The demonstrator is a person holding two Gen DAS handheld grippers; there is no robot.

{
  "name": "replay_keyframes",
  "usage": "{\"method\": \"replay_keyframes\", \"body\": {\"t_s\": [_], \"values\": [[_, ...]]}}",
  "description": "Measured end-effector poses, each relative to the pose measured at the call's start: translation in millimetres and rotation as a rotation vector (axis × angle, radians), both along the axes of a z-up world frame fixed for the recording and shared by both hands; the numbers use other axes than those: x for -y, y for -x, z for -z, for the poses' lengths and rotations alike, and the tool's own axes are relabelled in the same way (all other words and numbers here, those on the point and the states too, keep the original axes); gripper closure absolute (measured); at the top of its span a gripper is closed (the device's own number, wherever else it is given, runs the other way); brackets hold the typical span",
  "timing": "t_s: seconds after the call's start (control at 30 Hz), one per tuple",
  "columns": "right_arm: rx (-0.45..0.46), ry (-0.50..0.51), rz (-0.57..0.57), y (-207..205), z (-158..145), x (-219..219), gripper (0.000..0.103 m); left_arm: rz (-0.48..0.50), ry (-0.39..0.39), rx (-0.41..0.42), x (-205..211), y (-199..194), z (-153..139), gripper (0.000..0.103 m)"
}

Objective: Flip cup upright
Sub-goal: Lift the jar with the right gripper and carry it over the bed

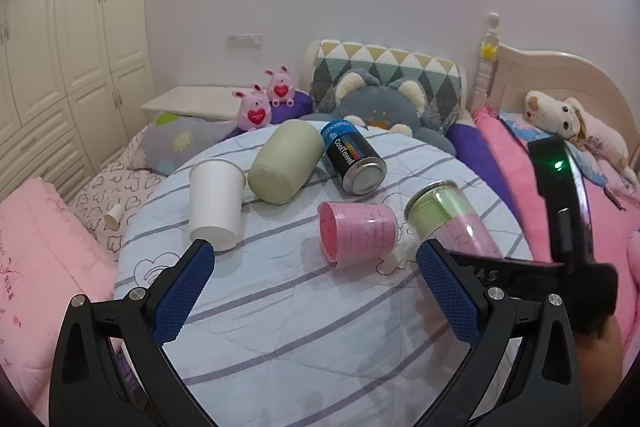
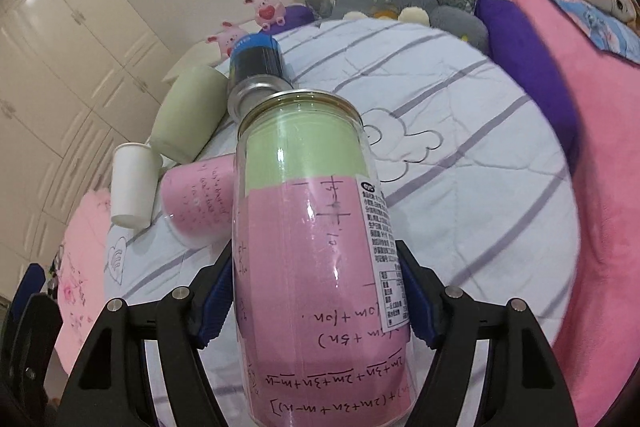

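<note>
My right gripper (image 2: 320,291) is shut on a clear cup (image 2: 312,227) lined with pink and green paper, held tilted above the round table (image 2: 480,147); it also shows in the left wrist view (image 1: 444,211). My left gripper (image 1: 316,275) is open and empty above the table, its fingers either side of a pink cup (image 1: 356,235) lying on its side. A white paper cup (image 1: 216,203), a pale green cup (image 1: 286,161) and a black can (image 1: 354,163) lie tipped over behind.
The table has a light striped cloth (image 1: 280,327). Pink bedding (image 1: 44,259) lies left and right. Plush toys (image 1: 384,107) and pillows sit behind the table. White wardrobes (image 1: 72,27) stand at left. The right gripper's body (image 1: 560,195) is close at my right.
</note>
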State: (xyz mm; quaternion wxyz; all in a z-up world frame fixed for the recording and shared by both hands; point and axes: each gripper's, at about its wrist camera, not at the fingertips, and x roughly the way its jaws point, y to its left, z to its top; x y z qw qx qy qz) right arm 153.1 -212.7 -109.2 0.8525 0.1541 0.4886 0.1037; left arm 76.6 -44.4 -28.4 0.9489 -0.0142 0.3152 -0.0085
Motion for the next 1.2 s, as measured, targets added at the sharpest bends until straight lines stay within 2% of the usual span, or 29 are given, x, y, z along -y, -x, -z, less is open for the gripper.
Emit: {"method": "replay_keyframes", "body": {"t_s": [0.17, 0.2, 0.3, 0.6, 0.93, 1.2], "values": [[-0.061, -0.045, -0.015, -3, 13, -3, 0.028, -0.010, -0.002, -0.023, 0, -8, 6, 0.000], [-0.060, -0.040, -0.017, -1, 13, -2, 0.023, -0.013, -0.001, -0.022, 0, -8, 6, 0.000], [-0.040, -0.034, -0.018, 6, 5, 2, 0.022, -0.015, 0.013, -0.016, 1, -6, 4, 0.000], [0.112, -0.013, -0.101, 40, -35, 29, 0.022, 0.006, 0.043, 0.016, 19, 7, -6, 0.000], [0.253, 0.095, -0.146, 57, -50, 63, 0.020, 0.008, 0.047, 0.037, 51, 16, -12, 0.000], [0.289, 0.141, -0.154, 59, -55, 84, 0.020, 0.018, 0.016, 0.028, 82, 9, -14, 0.000]]}}
